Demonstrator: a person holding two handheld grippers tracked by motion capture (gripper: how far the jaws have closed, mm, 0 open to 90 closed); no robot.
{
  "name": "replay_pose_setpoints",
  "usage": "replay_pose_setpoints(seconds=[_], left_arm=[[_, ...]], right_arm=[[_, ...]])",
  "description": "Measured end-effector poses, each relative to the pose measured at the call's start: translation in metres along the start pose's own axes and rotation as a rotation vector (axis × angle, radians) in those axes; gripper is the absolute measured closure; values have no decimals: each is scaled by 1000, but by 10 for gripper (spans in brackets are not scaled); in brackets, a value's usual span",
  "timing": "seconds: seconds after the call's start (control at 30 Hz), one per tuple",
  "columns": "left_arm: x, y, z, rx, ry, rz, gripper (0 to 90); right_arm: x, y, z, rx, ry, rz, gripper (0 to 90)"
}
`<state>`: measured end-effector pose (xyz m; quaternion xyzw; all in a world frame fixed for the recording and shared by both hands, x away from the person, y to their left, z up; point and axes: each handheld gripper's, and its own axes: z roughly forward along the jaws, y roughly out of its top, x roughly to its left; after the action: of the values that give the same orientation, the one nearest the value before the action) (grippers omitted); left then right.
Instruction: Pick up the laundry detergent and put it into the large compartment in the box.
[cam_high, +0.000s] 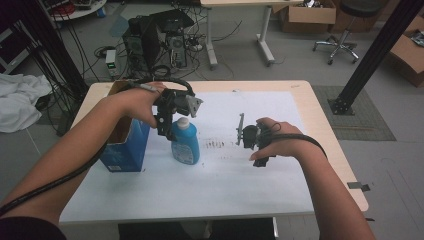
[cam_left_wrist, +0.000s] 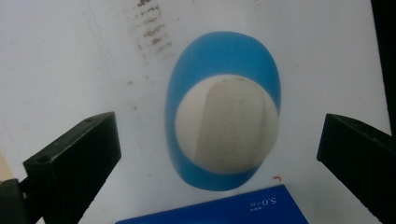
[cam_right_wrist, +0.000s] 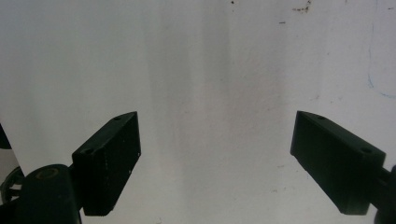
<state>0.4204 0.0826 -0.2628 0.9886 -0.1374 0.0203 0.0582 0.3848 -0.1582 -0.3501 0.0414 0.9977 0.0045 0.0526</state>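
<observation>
A blue bottle (cam_high: 185, 146) with a white cap (cam_high: 183, 122) stands upright on the white-covered table (cam_high: 225, 190), just right of a blue carton (cam_high: 124, 147). My left gripper (cam_high: 165, 131) hangs open directly above the bottle. In the left gripper view the white cap (cam_left_wrist: 227, 123) sits between the wide-apart jaws of the left gripper (cam_left_wrist: 218, 128), with the blue bottle shoulder (cam_left_wrist: 219, 53) around it and the carton's blue edge (cam_left_wrist: 219, 209) below. My right gripper (cam_high: 257, 152) hovers over bare table to the right. The right gripper (cam_right_wrist: 217, 121) is open with nothing between its jaws.
Dark smudges (cam_high: 216, 145) mark the white sheet between the bottle and the right hand. Beyond the table's far edge are a computer tower (cam_high: 150, 42) with cables, desk legs (cam_high: 265, 37), a chair (cam_high: 345, 40) and a black post (cam_high: 372, 55) at right.
</observation>
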Motion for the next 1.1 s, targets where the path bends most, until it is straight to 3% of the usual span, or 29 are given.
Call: replay_pose_setpoints(seconds=[0.27, 0.53, 1.1], left_arm=[[0, 5, 9, 9, -7, 8, 1], [-1, 5, 21, 50, -4, 26, 1], [-1, 5, 33, 45, 5, 68, 5]], right_arm=[[1, 0, 1, 3, 0, -2, 162], [1, 1, 1, 4, -4, -2, 162], [1, 2, 4, 9, -3, -2, 162]])
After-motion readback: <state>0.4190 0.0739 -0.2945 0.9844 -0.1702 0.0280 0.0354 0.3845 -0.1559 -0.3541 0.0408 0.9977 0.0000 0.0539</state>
